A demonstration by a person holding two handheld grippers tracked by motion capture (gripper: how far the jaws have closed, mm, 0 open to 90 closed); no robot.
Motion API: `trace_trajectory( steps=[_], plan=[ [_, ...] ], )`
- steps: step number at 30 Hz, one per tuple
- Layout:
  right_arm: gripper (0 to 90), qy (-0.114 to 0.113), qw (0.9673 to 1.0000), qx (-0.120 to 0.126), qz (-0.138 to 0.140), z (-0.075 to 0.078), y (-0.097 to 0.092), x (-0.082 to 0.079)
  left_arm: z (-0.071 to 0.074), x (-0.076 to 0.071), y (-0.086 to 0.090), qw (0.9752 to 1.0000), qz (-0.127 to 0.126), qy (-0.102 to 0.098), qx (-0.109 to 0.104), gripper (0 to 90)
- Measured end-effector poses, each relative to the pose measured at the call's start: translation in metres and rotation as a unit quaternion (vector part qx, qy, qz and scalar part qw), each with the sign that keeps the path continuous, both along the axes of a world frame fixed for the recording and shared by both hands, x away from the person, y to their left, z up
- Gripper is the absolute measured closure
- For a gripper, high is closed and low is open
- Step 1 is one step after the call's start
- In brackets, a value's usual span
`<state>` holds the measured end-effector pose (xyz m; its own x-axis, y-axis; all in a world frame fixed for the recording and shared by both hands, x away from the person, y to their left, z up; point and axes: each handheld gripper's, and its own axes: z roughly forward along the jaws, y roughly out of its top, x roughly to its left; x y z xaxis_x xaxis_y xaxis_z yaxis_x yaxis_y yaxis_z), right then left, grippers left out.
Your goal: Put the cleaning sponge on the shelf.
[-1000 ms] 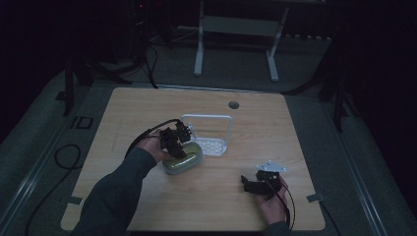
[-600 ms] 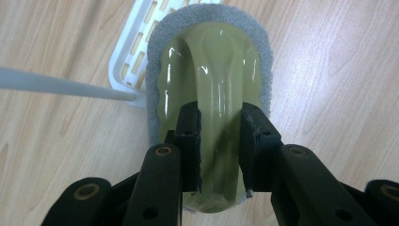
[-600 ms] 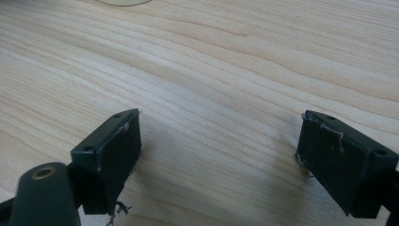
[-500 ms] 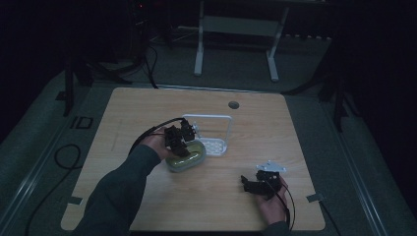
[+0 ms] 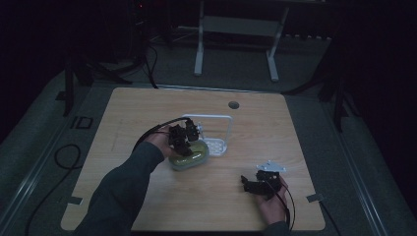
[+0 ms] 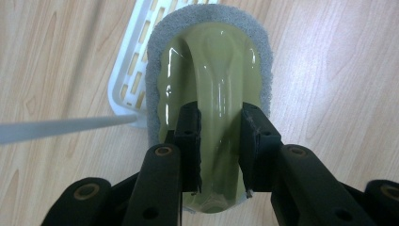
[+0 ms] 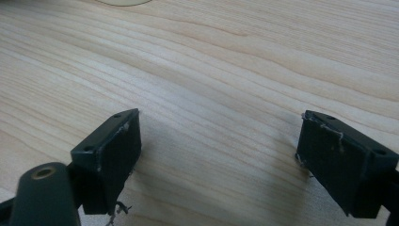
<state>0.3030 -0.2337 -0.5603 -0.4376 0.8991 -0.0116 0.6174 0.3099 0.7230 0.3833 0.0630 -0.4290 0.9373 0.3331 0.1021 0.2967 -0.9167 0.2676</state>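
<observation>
- Gripping the glossy arched handle of a green scrubber [image 6: 214, 94] is the left gripper [image 6: 220, 150], its two jaws pressing on either side of the handle, while the scrubber's grey pad is lying partly on the wooden table [image 5: 295, 128] near its middle and partly against the corner of a white slotted tray [image 6: 124, 75].
- Slipping is the likeliest trouble: the handle is looking smooth and shiny and the pads are biting near its lower end, so a quick lift could be letting the far end droop or twist out.
- Catching is another risk, since the pad is overlapping the tray's edge and a sideways drag could be shoving the light tray toward the table's far edge.
- Snagging on the thin white bar [image 6: 61, 128] crossing beside the left jaw is also possible if the hand is swinging that way.
- Resting near the table's near right corner, the right gripper [image 7: 219, 160] is standing with jaws spread wide and nothing between them, too far off to be steadying the tray.
</observation>
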Motion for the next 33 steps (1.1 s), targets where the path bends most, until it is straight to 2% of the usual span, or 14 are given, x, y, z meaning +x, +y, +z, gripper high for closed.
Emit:
trace_trajectory(
  steps=[3,5,8,13,19,33],
  plan=[
    [13.9,0.000,1.0000,0.000,0.000,0.000,0.000,0.000,0.001,0.000,-0.001,1.0000,-0.003,0.000,0.003,71.6],
    [13.9,0.000,1.0000,0.000,0.000,0.000,0.000,0.000,0.004,0.001,-0.004,0.9999,-0.010,-0.001,-0.001,71.5],
    [13.9,0.000,1.0000,0.000,0.000,0.000,0.000,0.000,0.003,0.003,-0.006,0.9998,-0.019,-0.003,0.008,71.5],
    [13.9,0.000,1.0000,0.000,0.000,0.000,0.000,0.000,0.004,0.003,-0.011,0.9993,-0.037,-0.008,0.007,71.5],
    [13.9,0.000,1.0000,0.000,0.000,0.000,0.000,0.000,0.006,0.005,-0.015,0.9988,-0.045,-0.013,0.014,71.5],
    [13.9,0.000,1.0000,0.000,0.000,0.000,0.000,0.000,-0.003,0.011,-0.021,0.9973,-0.066,-0.012,0.030,71.5]
  ],
)
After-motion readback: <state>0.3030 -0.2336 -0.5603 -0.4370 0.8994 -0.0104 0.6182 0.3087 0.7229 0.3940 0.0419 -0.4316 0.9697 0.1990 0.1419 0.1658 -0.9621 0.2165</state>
